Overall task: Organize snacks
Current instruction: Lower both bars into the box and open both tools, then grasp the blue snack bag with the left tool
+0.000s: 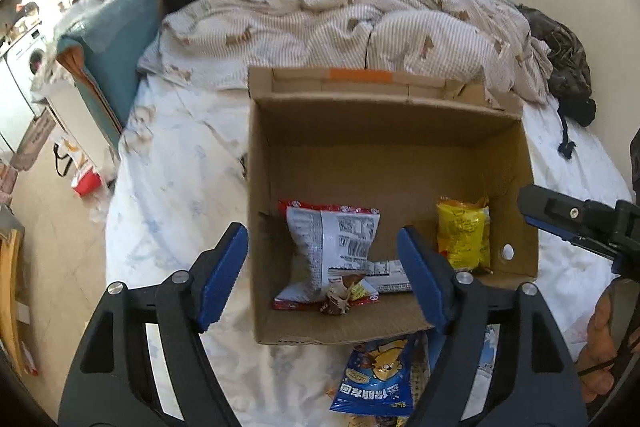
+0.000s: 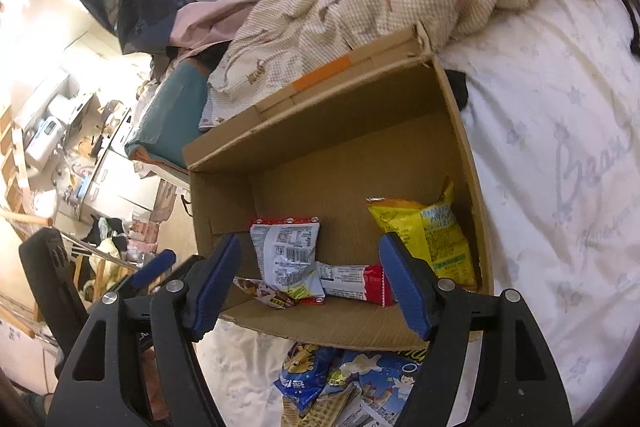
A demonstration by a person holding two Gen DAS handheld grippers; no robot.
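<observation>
A: Where were the snacks at that moment?

B: Four packets lay inside the cardboard box (image 1: 516,163) on the bed (image 1: 168,187). A white and red packet (image 1: 332,247) leaned near the left wall, a yellow packet (image 1: 464,235) stood by the right wall, a red and white bar (image 2: 352,281) lay between them, and a small brown packet (image 1: 340,301) was at the front.

A: Could you read the labels?

B: No, the print was too small and blurred. More snacks lay on the sheet just in front of the box, a blue packet (image 1: 376,379) on top. The pile was cut off by the bottom edge and partly hidden behind the gripper arms, so I could not count them.

A: And the grippers?

B: The left gripper (image 1: 320,275) hung over the near part of the box with its jaws wide apart and nothing between the pads. The right gripper (image 2: 310,279) was the same, spread and empty. In the left view only its tip showed at the right edge, with part of a hand (image 1: 604,343) behind it.

A: What was behind the box?

B: A crumpled blanket (image 1: 320,11) covered the far part of the bed. The room at the left was overexposed and hard to make out
</observation>
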